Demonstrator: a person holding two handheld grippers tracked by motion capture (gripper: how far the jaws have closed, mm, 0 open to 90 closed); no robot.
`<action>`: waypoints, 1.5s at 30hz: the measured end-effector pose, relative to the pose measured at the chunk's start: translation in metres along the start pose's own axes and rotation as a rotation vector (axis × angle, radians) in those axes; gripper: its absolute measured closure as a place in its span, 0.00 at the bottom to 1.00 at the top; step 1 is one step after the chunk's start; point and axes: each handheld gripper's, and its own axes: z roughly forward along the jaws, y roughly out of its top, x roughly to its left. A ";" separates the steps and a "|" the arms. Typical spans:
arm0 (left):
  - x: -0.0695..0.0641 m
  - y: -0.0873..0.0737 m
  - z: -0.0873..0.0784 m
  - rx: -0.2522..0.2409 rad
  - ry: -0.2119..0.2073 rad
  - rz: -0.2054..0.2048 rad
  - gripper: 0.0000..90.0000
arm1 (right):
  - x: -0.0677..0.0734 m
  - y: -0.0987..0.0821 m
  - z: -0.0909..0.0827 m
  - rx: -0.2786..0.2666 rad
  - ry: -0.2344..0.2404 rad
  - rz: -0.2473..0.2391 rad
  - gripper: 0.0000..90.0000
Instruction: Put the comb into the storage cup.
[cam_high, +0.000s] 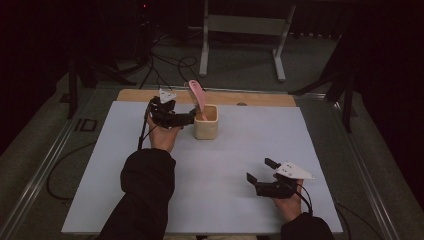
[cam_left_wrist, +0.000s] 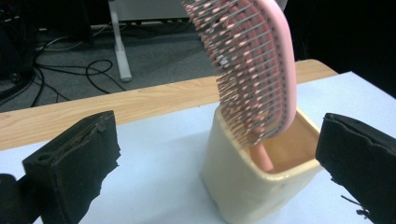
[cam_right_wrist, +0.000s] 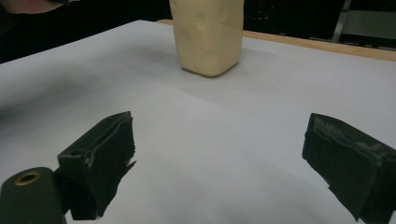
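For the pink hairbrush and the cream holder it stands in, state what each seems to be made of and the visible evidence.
Pink hairbrush: probably moulded plastic, smooth with a slight sheen; rows of thin pins with pale rounded tips. Cream holder: matte, thick-walled, with rounded corners and shallow dimples in the right gripper view; perhaps silicone or glazeless ceramic, which the look leaves open.

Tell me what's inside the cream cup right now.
A pink hairbrush stands handle-down in the cream cup, its bristled head sticking out above the rim. The cup's wall hides the handle's lower end and the bottom.
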 end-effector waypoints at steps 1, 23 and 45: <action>0.000 -0.001 -0.001 0.001 -0.001 0.004 0.00 | 0.000 0.000 0.000 0.000 0.000 0.000 0.10; 0.017 -0.026 -0.043 -0.032 -0.067 0.071 0.00 | 0.001 0.000 0.000 -0.001 -0.001 -0.001 0.10; 0.032 -0.080 -0.078 -0.056 -0.058 0.089 0.00 | 0.002 -0.001 0.001 0.005 -0.002 -0.004 0.10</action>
